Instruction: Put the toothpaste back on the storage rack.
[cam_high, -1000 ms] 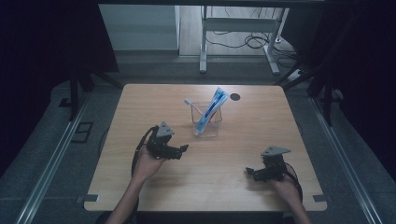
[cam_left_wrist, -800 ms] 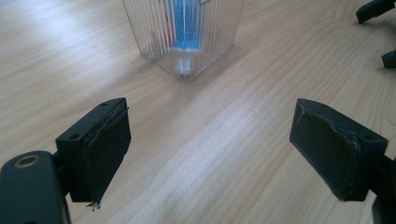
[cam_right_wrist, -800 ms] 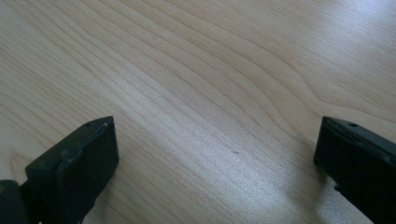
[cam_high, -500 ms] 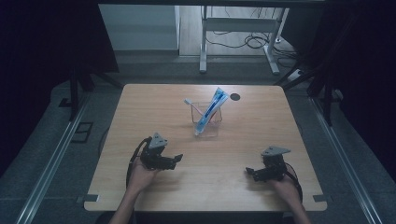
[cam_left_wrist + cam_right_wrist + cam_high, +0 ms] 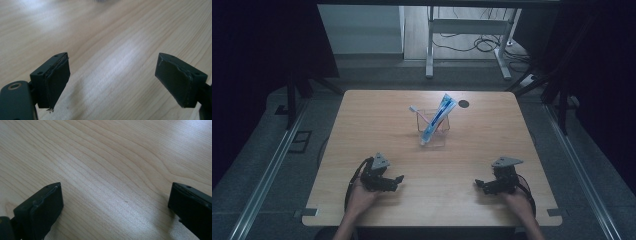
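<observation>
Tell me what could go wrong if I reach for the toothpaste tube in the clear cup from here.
1. The toothpaste tube leans out over the rim of the clear cup; a pull along its slant could tip the cup over.
2. The toothbrush shares the cup, so the tongs might snag it or drag it out too.
3. Both the left tongs and the right tongs sit open, empty, near the table's front edge: a long reach, so aim may drift.
</observation>
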